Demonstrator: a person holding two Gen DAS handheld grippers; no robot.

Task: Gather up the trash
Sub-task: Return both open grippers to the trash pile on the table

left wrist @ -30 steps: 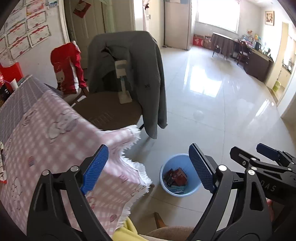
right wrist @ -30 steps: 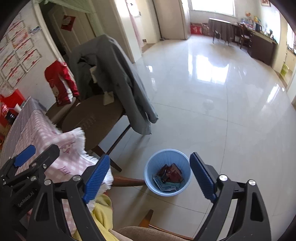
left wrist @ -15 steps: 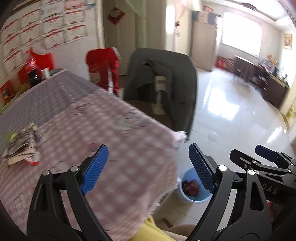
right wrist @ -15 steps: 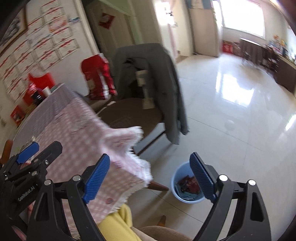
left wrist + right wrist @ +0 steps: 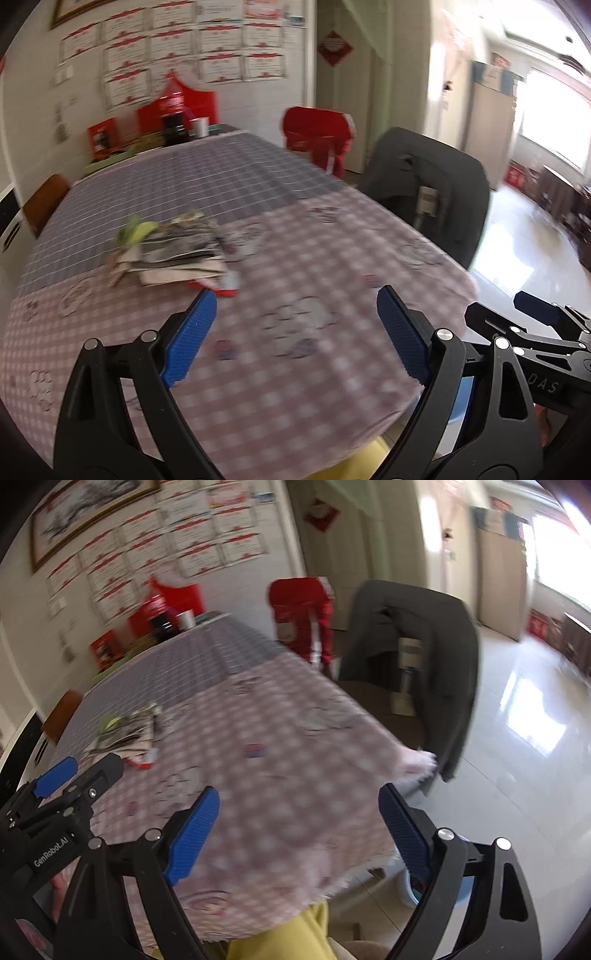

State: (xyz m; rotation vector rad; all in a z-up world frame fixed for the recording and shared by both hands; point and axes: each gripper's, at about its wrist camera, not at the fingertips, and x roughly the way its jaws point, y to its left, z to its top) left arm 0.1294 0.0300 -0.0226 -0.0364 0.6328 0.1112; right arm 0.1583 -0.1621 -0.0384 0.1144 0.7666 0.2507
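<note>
Wrappers [image 5: 173, 253] piled on the tablecloth [image 5: 332, 369] at my 11 o'clock, long axis crosswise, nearer my left gripper [image 5: 295, 332]; right gripper [image 5: 299, 830] also gaping, empty.

We see the pile of crumpled papers and wrappers [image 5: 173, 251] lying on the checked-cloth table [image 5: 295, 369], left of centre; dark bottle [image 5: 173, 125] and white cup [image 5: 200, 125] at its far edge; jacket-draped chair [image 5: 436, 192] beside the table's right; blue plastic bin [image 5: 410, 890] on the floor under the near right corner.
</note>
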